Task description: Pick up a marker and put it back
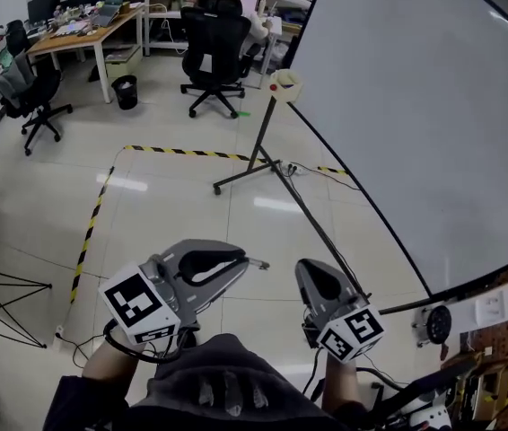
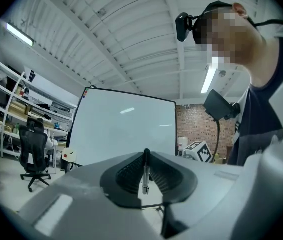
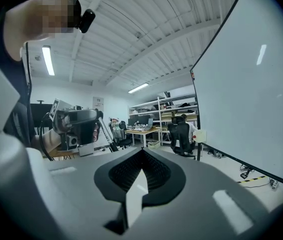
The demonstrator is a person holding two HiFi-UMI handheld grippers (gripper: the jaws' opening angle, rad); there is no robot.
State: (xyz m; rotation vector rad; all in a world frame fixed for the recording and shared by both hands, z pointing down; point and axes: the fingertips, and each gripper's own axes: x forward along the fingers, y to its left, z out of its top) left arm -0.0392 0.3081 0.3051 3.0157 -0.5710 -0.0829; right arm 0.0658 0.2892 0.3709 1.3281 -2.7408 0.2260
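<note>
Between the jaws of the left gripper [image 2: 145, 155] sits a slim dark marker [image 2: 145, 171], pinched near its middle and standing roughly upright in the left gripper view. In the head view the left gripper [image 1: 241, 260] is held low at about 7 o'clock, lying nearly level with its jaws pointing toward 3 o'clock, the marker's end poking out past the tips. The right gripper [image 1: 310, 268] is held low at about 5 o'clock, jaws aimed toward 11 o'clock. The right gripper view shows its jaws pressed together with nothing between them [image 3: 141, 152]. Each gripper's marker cube faces the head camera. A large whiteboard [image 1: 433, 106] on a dark stand [image 1: 258, 155] fills the view from 1 to 4 o'clock. Yellow-and-black floor tape [image 1: 88, 227] runs at 9 o'clock. At 11 o'clock a small black waste bin [image 1: 126, 91] stands beside a desk [image 1: 83, 30]; its contents cannot be made out. An office chair [image 1: 214, 52] stands at 12 o'clock.
</note>
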